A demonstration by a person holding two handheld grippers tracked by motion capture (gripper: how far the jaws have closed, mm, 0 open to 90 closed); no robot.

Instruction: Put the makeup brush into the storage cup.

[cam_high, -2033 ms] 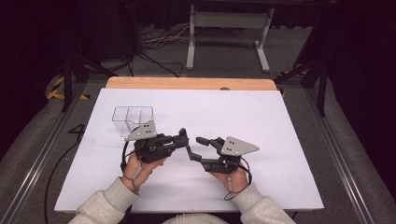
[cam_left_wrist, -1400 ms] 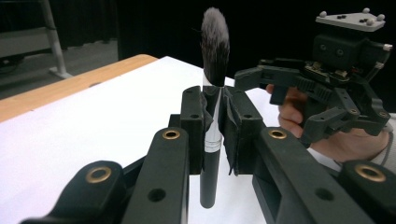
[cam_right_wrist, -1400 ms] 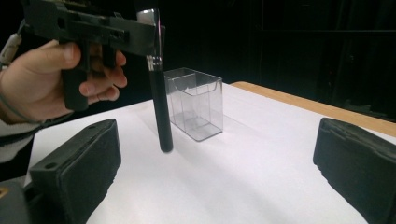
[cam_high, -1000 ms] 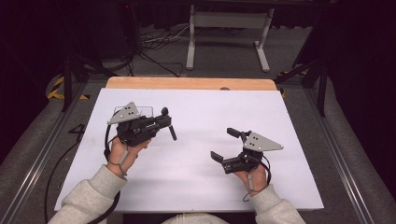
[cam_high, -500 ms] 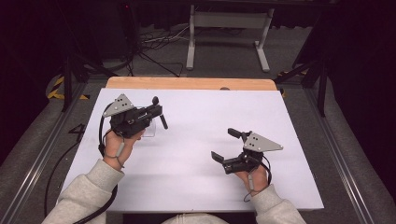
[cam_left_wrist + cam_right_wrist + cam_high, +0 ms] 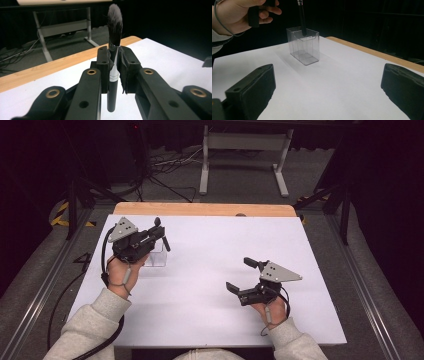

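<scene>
Hanging upright over the clear plastic box with an inner divider (image 6: 303,45), the black-handled makeup brush with a dark bristle head (image 6: 114,50) is clamped between the jaws of the left gripper (image 6: 150,237), bristles up and handle end down. In the right gripper view the lower tip of the handle sits at the box's open top, at or just inside the rim of the rear compartment; whether it has passed the rim I cannot tell for certain. The box stands on the white-covered bench (image 6: 210,260) near its far left part, directly beneath the left hand (image 6: 121,270).

What the coming move turns on, I judge, is that the brush's long axis stands nearly vertical and lines up with the opening below, so a straight descent should seat it. The right gripper (image 6: 245,275) rests well apart on the right side of the bench, its jaws spread wide with nothing between them, so the left hand is far the nearer.
</scene>
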